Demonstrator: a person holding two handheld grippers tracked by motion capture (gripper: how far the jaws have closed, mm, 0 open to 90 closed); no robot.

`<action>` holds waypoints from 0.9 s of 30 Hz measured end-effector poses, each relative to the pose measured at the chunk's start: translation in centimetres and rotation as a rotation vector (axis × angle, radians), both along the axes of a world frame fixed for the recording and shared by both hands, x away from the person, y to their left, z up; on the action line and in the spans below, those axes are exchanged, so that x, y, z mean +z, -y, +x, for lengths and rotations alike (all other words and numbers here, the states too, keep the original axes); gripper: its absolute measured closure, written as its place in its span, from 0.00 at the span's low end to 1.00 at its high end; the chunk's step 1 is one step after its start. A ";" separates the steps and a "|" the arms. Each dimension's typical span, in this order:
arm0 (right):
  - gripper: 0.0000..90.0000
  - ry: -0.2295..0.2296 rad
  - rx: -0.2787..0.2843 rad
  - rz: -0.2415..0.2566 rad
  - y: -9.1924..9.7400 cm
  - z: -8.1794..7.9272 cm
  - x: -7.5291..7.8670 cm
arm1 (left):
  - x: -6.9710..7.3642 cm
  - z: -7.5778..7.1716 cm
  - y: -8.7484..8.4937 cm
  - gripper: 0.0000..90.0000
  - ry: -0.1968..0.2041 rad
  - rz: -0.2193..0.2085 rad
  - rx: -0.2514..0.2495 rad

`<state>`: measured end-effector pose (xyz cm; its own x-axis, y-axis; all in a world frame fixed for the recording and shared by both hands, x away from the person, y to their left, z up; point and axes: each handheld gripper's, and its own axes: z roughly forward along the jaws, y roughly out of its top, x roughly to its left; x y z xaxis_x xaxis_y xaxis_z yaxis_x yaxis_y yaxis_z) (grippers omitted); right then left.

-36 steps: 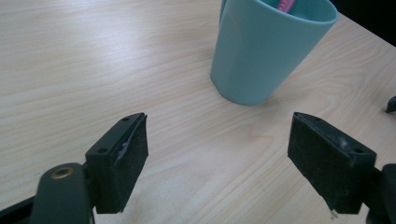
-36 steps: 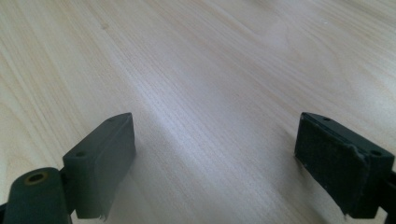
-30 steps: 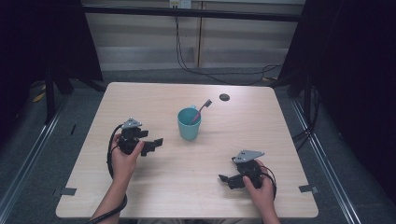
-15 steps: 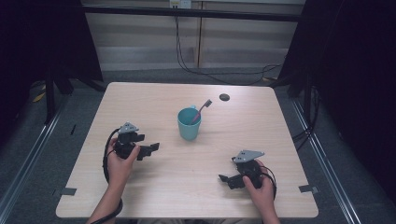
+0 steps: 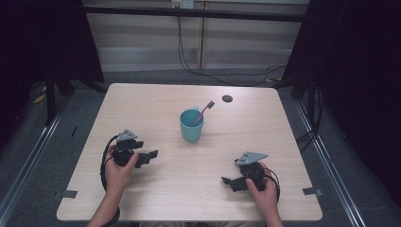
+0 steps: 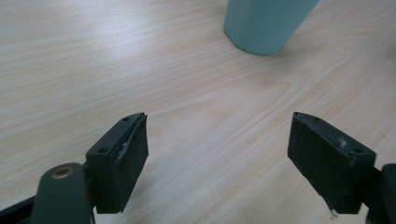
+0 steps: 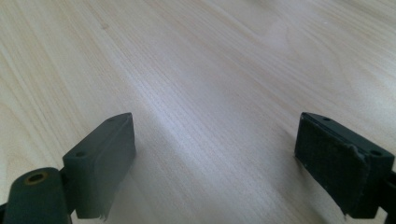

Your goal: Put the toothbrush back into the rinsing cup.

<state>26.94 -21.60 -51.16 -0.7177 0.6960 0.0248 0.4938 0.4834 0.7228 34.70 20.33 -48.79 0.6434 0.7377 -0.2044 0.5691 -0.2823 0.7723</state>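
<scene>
Both grippers — left [image 5: 150,154], right [image 5: 227,181] — gape empty; high view adds toothbrush [image 5: 203,111] in teal cup [image 5: 191,125].

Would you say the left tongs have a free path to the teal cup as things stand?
Probably yes: the left tongs are open and point toward the teal cup, with bare table between them.

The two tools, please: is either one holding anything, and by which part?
Nothing is held: the left tool and right tool both gape open over bare table.
</scene>
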 end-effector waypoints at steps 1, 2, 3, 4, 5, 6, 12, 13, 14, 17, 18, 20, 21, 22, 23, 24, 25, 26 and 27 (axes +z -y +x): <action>0.13 0.000 0.000 0.000 0.0 0.0 0.0 | -0.1 -0.1 0.0 0.23 0.000 0.002 0.000; 0.13 0.000 0.000 0.000 0.0 0.0 0.0 | -0.2 -0.1 0.0 0.23 0.000 0.006 -0.003; 0.13 0.000 0.000 0.000 0.0 0.0 0.0 | -0.2 -0.2 -0.1 0.23 0.000 0.010 -0.004; 0.13 0.000 0.000 0.000 0.0 0.0 0.0 | -0.4 -0.3 -0.1 0.23 -0.002 0.009 0.001; 0.13 0.000 0.000 0.000 0.0 0.0 0.0 | -0.4 -0.3 -0.2 0.23 -0.005 0.013 -0.002; 0.13 0.000 0.000 0.000 0.0 0.0 0.0 | -0.5 -0.3 -0.2 0.23 -0.006 0.018 -0.004; 0.13 0.000 0.000 0.000 0.0 0.0 0.0 | -0.9 -0.6 -0.4 0.23 -0.003 0.041 -0.005; 0.13 0.000 0.000 0.000 0.0 0.0 0.0 | -1.0 -0.7 -0.4 0.23 -0.005 0.043 0.000; 0.13 0.000 0.000 0.000 0.0 0.0 0.0 | -1.1 -0.7 -0.5 0.23 -0.005 0.042 0.000; 0.13 0.000 0.000 0.000 0.0 0.0 0.0 | -1.2 -0.9 -0.6 0.23 -0.004 0.053 -0.005; 0.13 0.000 0.000 0.000 0.0 0.0 0.0 | -1.3 -1.0 -0.6 0.23 0.001 0.055 -0.003; 0.13 0.000 0.000 0.001 0.0 0.0 0.0 | -1.4 -1.0 -0.6 0.23 -0.001 0.063 -0.008; 0.13 0.000 0.000 0.001 0.0 0.0 0.0 | -1.4 -1.1 -0.7 0.23 0.000 0.064 -0.005; 0.13 0.000 0.000 0.000 0.0 0.0 0.0 | -1.5 -1.1 -0.7 0.23 0.001 0.068 -0.005; 0.13 0.000 0.000 0.001 0.0 0.0 0.0 | -1.5 -1.1 -0.7 0.23 -0.002 0.070 -0.007; 0.13 0.000 0.000 0.001 0.0 0.0 0.0 | -1.6 -1.1 -0.8 0.23 0.000 0.077 -0.009; 0.13 0.000 0.000 0.000 0.0 0.0 0.0 | -1.6 -1.2 -0.8 0.23 0.002 0.080 -0.009; 0.13 0.000 0.000 0.000 0.0 0.0 0.0 | -1.6 -1.2 -0.9 0.23 0.001 0.082 -0.011; 0.13 0.000 0.000 0.000 0.0 0.0 0.0 | -1.7 -1.2 -0.8 0.23 0.001 0.081 -0.007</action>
